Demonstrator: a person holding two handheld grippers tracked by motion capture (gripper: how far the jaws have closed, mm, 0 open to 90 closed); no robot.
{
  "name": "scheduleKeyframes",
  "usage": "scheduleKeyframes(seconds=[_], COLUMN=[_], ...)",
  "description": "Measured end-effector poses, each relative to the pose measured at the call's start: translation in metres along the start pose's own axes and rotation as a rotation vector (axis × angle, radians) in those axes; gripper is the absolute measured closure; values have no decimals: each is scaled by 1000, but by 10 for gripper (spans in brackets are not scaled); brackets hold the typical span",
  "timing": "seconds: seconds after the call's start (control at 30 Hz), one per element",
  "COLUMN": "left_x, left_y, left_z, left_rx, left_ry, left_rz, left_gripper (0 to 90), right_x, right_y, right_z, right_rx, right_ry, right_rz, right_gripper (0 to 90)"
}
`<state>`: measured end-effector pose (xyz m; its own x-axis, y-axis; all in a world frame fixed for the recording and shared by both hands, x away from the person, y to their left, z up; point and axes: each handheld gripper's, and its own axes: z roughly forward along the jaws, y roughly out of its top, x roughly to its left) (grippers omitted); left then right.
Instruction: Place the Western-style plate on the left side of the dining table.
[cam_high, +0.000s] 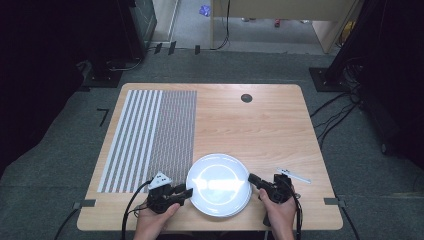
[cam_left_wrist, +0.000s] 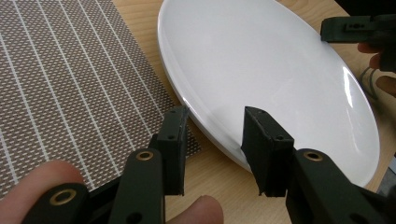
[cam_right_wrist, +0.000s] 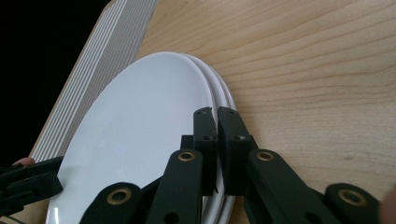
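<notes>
Right gripper (cam_right_wrist: 215, 112): jaws clamped shut on near-right rim of top round white ceramic plate (cam_high: 219, 181) in a stack of about three; rim pinched between pads. Left gripper (cam_left_wrist: 212, 119): jaws apart, straddling near-left rim of same plate, pads not pressing yet by the look of it. Stack sits near-centre on table, just right of woven striped grey placemat (cam_high: 150, 140).

Step in hand, as judged: two-sided pickup of top plate only. To do well: seat left pads squarely over top rim, not the plate beneath; close before lifting; lift both sides level so glazed rim can't slip; keep right clamp steady.

Surface: light wooden table (cam_high: 260, 125), round dark grommet hole (cam_high: 246, 98) far centre, small white flat strip (cam_high: 295, 175) near right edge, just past right gripper. Room: grey carpet, cables on floor at right, dark equipment stands both sides.
</notes>
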<state>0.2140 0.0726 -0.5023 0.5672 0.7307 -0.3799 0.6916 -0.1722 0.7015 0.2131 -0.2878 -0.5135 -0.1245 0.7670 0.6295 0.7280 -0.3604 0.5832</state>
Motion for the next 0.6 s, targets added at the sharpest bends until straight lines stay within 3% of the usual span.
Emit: scheduleKeyframes(seconds=[0.6], left_x=[4], left_y=[2], left_z=[-6], left_rx=[-16], left_ry=[10], left_rz=[-19], left_gripper=[622], right_x=[1], right_y=[-3], right_z=[2], right_rx=[4], right_ry=[33], right_rz=[12], right_gripper=[876])
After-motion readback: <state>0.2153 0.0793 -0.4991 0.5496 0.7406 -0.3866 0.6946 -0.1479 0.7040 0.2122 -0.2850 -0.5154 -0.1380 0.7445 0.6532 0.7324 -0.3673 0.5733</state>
